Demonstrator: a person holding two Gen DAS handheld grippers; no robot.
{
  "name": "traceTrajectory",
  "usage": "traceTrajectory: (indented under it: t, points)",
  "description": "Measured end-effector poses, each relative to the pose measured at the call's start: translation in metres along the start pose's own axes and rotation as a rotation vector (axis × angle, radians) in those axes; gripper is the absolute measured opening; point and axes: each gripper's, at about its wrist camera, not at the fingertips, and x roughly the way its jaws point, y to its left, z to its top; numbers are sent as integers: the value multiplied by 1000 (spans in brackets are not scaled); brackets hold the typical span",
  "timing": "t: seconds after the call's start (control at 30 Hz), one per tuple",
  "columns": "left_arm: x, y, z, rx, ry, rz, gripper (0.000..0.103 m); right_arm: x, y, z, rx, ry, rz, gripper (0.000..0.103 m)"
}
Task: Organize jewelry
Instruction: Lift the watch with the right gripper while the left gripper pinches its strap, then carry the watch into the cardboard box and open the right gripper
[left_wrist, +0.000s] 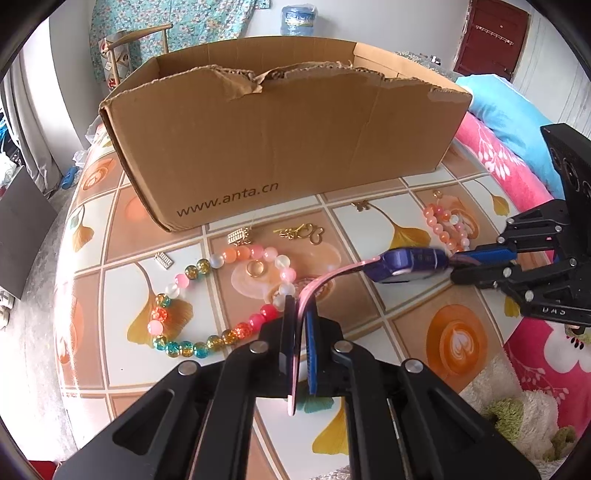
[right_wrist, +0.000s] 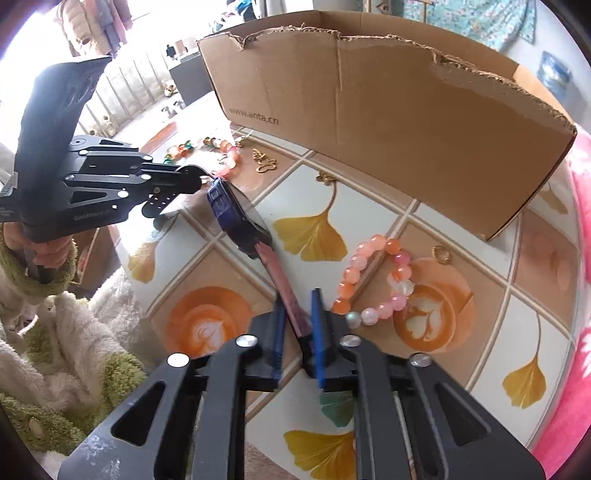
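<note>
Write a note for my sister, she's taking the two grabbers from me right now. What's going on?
Left tool: shut on one pink strap of the watch.
Right tool: shut on the other strap, so the watch hangs between both, above the table.
On the table: the long bead necklace, the pink bead bracelet, a gold ring beside it, and gold charms in front of the cardboard box.
Done: watch lifted.
Left: put the watch away, then the beads, ring and charms. The inside of the box is not visible.
</note>
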Motion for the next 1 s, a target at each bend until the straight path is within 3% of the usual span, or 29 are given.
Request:
traceTrajectory:
  t: [0.23,0.43,0.53,0.67,0.8,1.0]
  points:
    - [-10,-5,-3,9,-44,16,5,-15,16,-4,-49,-45,-97,3]
    - [-75,-7,6,22,-178,38,5,-77,38,11,-80,-177,-150,3]
    - [-121,-4,27,61,-300,76,5,-115,47,32,-118,-272,-181,3]
    - [-149,11,70,73,-376,66,5,-144,36,77,-124,-346,-195,3]
    - [-131,36,118,53,-308,31,5,-129,5,126,-100,-271,-173,3]
    - [-44,75,196,15,-37,4,5,-54,-45,186,-17,-13,-99,3]
